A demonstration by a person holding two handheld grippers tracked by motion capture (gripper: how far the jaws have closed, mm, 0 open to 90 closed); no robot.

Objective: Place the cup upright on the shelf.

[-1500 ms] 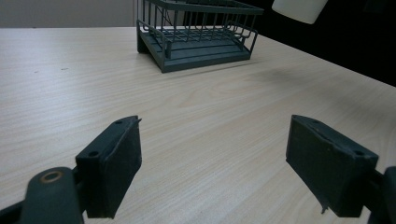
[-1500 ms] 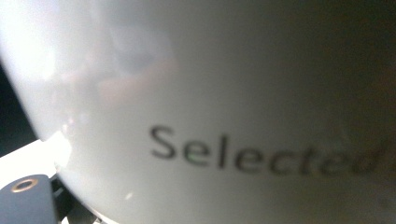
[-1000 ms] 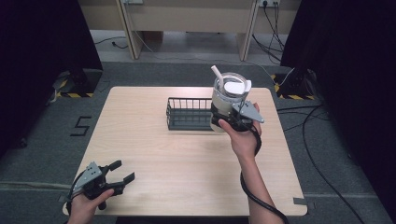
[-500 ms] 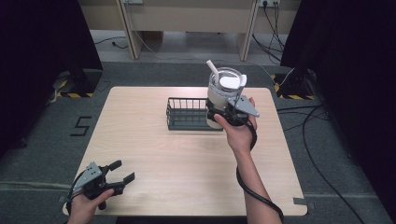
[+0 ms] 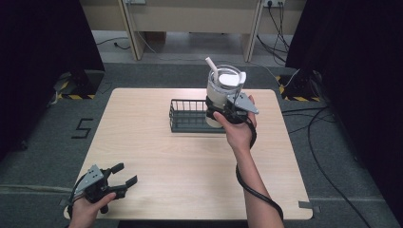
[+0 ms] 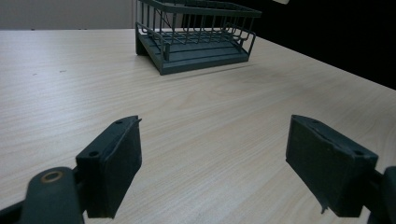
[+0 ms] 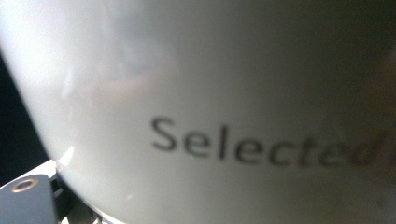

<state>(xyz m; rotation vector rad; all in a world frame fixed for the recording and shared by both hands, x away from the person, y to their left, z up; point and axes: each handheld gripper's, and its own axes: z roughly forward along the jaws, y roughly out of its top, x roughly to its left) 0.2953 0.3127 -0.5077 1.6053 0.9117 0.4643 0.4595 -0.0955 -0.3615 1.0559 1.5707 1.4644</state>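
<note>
Since the frame 1.0 s ago, the cup [image 5: 223, 90] has been carried a little left and toward the wire basket [image 5: 190, 115], w/ the right gripper [image 5: 227, 112] moved along with it; the left gripper [image 5: 121, 180] has not shifted. The cup, a clear tumbler w/ white lid and straw, is held up off the tabletop [image 5: 157, 156], at the basket's right end and apparently partly over it, though whether its base is above the rim or already inside cannot be told from the high view.

In the right gripper view the cup's pale wall [image 7: 233, 93] w/ the word "Selected" is pressed right up to the lens, so the right gripper is judged to be closed on the cup; the jaw tips themselves are hidden. In the left gripper view the jaws stand wide apart w/ nothing between them, the basket [image 6: 196, 37] being well ahead.

The shift suggests placement into the basket is under way. Next, the cup is probably to be lowered upright into the right end, w/ care that the base clears the wire rim.
</note>
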